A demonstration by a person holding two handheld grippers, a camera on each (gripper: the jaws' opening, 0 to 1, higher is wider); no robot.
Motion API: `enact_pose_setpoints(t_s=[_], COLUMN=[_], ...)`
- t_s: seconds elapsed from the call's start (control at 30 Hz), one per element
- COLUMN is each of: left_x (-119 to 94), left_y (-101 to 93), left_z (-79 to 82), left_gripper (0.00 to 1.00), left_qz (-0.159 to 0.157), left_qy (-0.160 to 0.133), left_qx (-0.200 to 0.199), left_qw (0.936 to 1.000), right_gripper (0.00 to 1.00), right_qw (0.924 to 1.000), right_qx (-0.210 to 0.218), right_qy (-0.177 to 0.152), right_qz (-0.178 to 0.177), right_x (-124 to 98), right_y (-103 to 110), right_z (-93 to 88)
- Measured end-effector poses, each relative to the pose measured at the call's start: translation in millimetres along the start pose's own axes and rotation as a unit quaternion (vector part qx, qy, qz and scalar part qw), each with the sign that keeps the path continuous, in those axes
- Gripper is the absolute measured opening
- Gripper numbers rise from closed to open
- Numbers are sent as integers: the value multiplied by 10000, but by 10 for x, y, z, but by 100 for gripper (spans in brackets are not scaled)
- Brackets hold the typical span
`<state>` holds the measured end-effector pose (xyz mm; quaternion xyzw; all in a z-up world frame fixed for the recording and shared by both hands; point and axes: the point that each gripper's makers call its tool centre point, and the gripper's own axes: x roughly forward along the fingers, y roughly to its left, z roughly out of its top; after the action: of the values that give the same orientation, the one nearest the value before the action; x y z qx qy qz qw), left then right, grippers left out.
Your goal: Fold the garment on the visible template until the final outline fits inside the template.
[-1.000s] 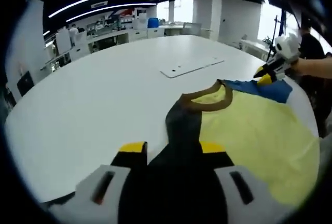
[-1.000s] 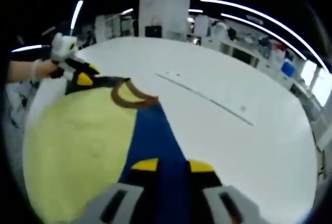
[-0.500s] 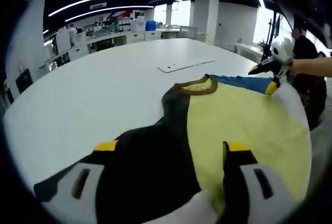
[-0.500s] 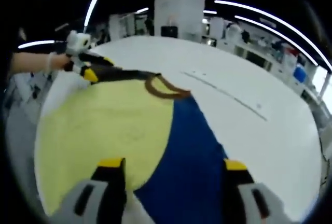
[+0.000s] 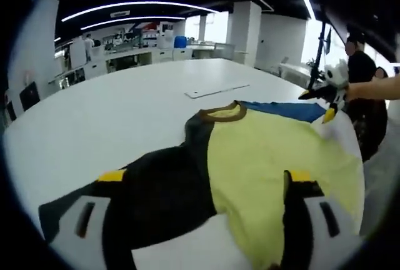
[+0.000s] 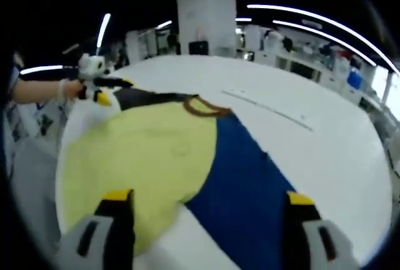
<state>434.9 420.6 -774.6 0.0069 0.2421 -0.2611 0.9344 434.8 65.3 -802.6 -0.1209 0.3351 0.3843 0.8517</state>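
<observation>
A shirt with a yellow body [image 5: 262, 151], a brown collar [image 5: 219, 114], a black sleeve [image 5: 162, 189] and a blue sleeve [image 5: 281, 110] lies spread flat on the white table [image 5: 112, 120]. My left gripper [image 5: 206, 179] stands open, its jaws wide apart over the black sleeve and the yellow hem, holding nothing. My right gripper [image 6: 209, 198] is open too, above the blue sleeve [image 6: 250, 176] and the yellow body [image 6: 150, 157]. Each gripper also appears in the other's view, held by a hand: the right gripper [image 5: 326, 101] near the blue sleeve's end, the left gripper [image 6: 103, 92] near the black sleeve [image 6: 147, 99].
A thin flat white panel [image 5: 215, 90] lies on the table beyond the collar, also seen as the panel [image 6: 269, 110]. A person in dark clothes [image 5: 359, 64] stands past the table edge. Desks, shelves and a white pillar [image 6: 206, 14] fill the background.
Both grippers went from shut on a sleeve to wide open and drew back. The shirt, earlier stretched between them, now lies flat on the table.
</observation>
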Motion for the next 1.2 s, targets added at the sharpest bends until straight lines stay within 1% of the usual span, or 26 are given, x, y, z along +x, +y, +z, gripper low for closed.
enact_pose_setpoints(t_s=[0.03,0.07,0.2,0.23,0.3,0.33,0.43,0.47,0.5,0.53,0.63,0.67,0.7,0.73,0.77,0.8,0.83,0.9,0.93,1.0,1.07,1.1,1.13,1.2], left_x=[-44,-74,-223,-281,-366,-443,-616,-709,-727,-802,-952,-1010,-1029,-1069,-1083,-1106,-1144,-1198,-1218,-1249,-1271,-1278,-1286,-1292], left_y=[-14,-28,-128,-109,-145,-195,-237,-232,-260,-318,-307,-317,-373,-406,-396,-404,-456,-513,-524,-538,-574,-538,-535,-583], left_z=[7,26,-8,-15,-7,3,-6,16,23,30,-46,-82,-90,-118,-146,-163,-185,-203,-205,-232,-262,-285,-294,-298], left_gripper=[99,99,99,99,99,99,99,98,98,98,97,96,96,96,96,96,96,96,96,95,95,94,94,94], left_qz=[9,12,5,36,49,54,155,266,277,269,359,406,411,406,403,415,426,440,455,462,474,468,466,465], left_qy=[-51,-126,-135,-171,-237,-302,-375,-503,-541,-639,-630,-584,-587,-548,-515,-502,-456,-462,-487,-520,-514,-491,-492,-488], left_qx=[-93,-78,-56,-46,-87,-111,-22,-84,-116,-234,-191,-147,-128,-97,-84,-48,16,40,32,-30,-66,-98,-121,-140], left_qw=[9999,9999,9999,9998,9997,9995,9992,9983,9981,9973,9972,9974,9973,9976,9978,9979,9980,9980,9978,9976,9975,9976,9976,9976], right_gripper=[99,99,99,99,99,99,99,99,99,99,99,97,94,93,93,93,93,89,88,86,85,84,84,84], right_qw=[10000,9999,9998,9997,9994,9990,9972,9963,9953,9950,9925,9909,9902,9879,9864,9842,9830,9800,9782,9719,9665,9604,9597,9490], right_qx=[22,64,127,141,213,312,588,666,729,753,945,1036,1076,1201,1273,1361,1410,1508,1580,1805,2038,2241,2263,2545], right_qy=[-39,-84,-85,-88,-127,-156,-204,-288,-343,-351,-376,-408,-417,-452,-467,-463,-447,-401,-395,-419,-472,-531,-544,-609], right_qz=[-36,-45,-105,-158,-227,-293,-404,-464,-537,-552,-678,-760,-787,-868,-924,-1030,-1090,-1233,-1287,-1451,-1486,-1567,-1577,-1760], right_x=[-29,-81,-191,-239,-307,-374,-526,-603,-659,-672,-801,-856,-893,-946,-976,-1019,-1048,-1117,-1136,-1201,-1229,-1255,-1261,-1316], right_y=[-2,24,26,7,-25,-26,-57,-68,-103,-131,-209,-283,-315,-315,-341,-466,-507,-609,-621,-747,-818,-876,-880,-1048], right_z=[-2,-10,-103,-138,-177,-216,-312,-337,-368,-385,-496,-536,-561,-598,-624,-669,-702,-790,-815,-909,-963,-994,-994,-1088])
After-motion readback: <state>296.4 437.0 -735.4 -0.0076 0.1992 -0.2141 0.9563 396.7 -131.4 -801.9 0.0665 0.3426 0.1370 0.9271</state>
